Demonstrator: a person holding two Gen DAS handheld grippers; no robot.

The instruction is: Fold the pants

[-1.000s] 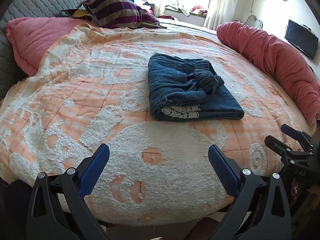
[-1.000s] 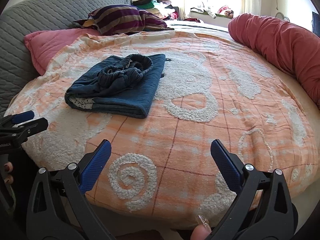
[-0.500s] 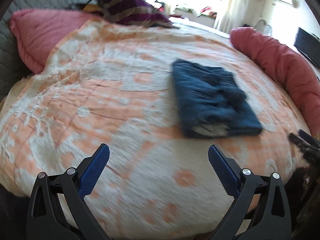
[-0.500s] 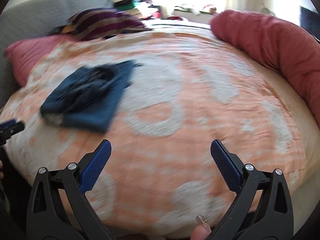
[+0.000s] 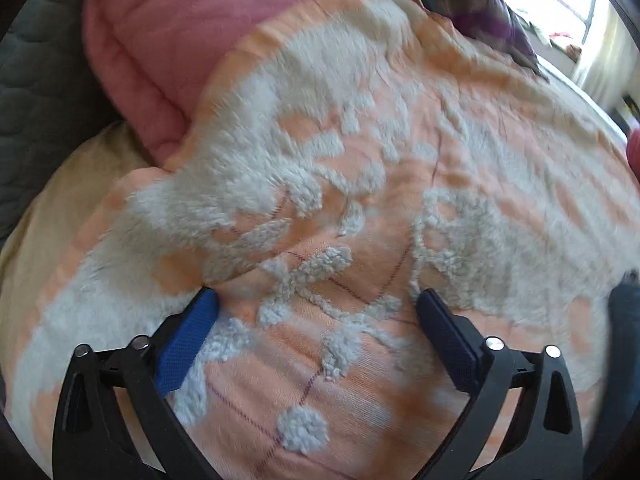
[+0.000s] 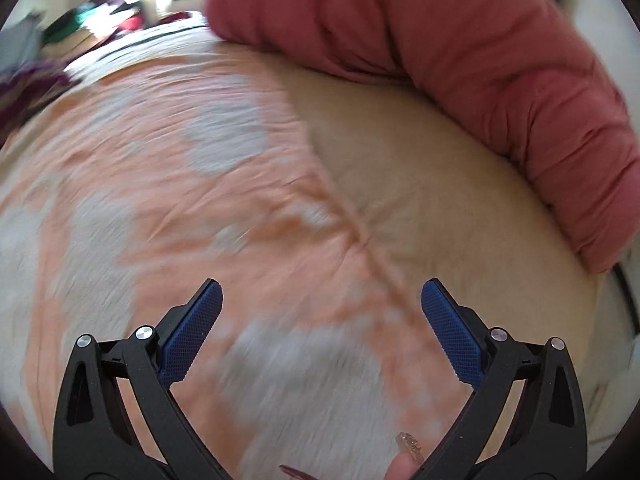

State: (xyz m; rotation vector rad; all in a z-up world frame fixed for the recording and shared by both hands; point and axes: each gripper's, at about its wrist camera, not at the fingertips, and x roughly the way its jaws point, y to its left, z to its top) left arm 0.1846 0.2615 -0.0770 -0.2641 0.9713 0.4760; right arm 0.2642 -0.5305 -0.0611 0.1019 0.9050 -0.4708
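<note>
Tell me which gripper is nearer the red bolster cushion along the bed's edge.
Right. The right gripper is open over the blanket's edge with the red bolster cushion just ahead. The left gripper, also open, faces the pink pillow; only a red sliver shows far right.

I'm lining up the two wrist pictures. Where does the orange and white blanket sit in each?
Left wrist: the blanket fills most of the frame, below the pink pillow.
Right wrist: it covers the left and lower middle, blurred.
Shared landmark: the purple striped cushion, top right there, far left here.
</note>
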